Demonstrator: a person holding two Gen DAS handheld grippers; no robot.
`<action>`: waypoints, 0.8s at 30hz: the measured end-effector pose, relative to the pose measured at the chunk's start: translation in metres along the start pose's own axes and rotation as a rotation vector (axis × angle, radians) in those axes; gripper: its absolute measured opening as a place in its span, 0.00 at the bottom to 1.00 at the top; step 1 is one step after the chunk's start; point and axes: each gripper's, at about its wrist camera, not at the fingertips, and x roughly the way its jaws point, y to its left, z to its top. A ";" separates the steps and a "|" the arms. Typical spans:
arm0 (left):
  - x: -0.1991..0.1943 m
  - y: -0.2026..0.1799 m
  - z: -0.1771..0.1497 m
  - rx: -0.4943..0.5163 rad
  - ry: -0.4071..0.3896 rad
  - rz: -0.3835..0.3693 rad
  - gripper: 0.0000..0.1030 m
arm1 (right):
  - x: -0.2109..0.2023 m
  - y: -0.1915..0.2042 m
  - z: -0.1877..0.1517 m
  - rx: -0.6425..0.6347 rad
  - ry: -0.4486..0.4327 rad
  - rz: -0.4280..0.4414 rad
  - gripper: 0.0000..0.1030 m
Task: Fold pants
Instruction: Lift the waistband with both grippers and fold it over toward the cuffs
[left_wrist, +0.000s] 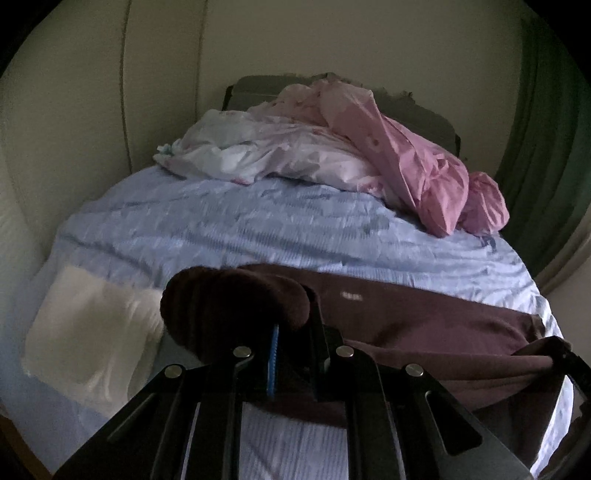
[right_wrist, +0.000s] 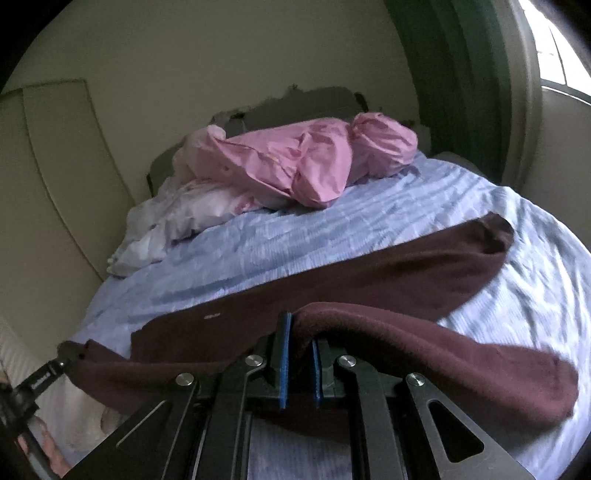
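Dark maroon pants (left_wrist: 424, 314) lie across the near end of a bed with a light blue sheet (left_wrist: 221, 229). My left gripper (left_wrist: 291, 350) is shut on one end of the pants, and the cloth drapes over its fingers. My right gripper (right_wrist: 299, 354) is shut on the pants (right_wrist: 369, 266) too, with cloth between its blue pads (right_wrist: 283, 354). The fabric is lifted between the two grippers. The right gripper shows at the right edge of the left wrist view (left_wrist: 565, 354). The left gripper shows at the left edge of the right wrist view (right_wrist: 64, 356).
A crumpled pink cloth (left_wrist: 417, 162) and a white floral cloth (left_wrist: 258, 151) are heaped at the far end of the bed. A white folded item (left_wrist: 92, 332) lies at the near left. A cream wall runs along the left, a green curtain (right_wrist: 461, 74) stands at the right.
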 end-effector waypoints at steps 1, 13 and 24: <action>0.009 -0.005 0.010 0.005 0.009 0.007 0.14 | 0.011 0.001 0.010 -0.011 0.019 -0.005 0.10; 0.154 -0.029 0.060 0.048 0.136 0.116 0.15 | 0.172 0.020 0.075 -0.171 0.191 -0.058 0.10; 0.228 -0.024 0.050 0.021 0.187 0.166 0.18 | 0.264 0.025 0.057 -0.228 0.255 -0.109 0.11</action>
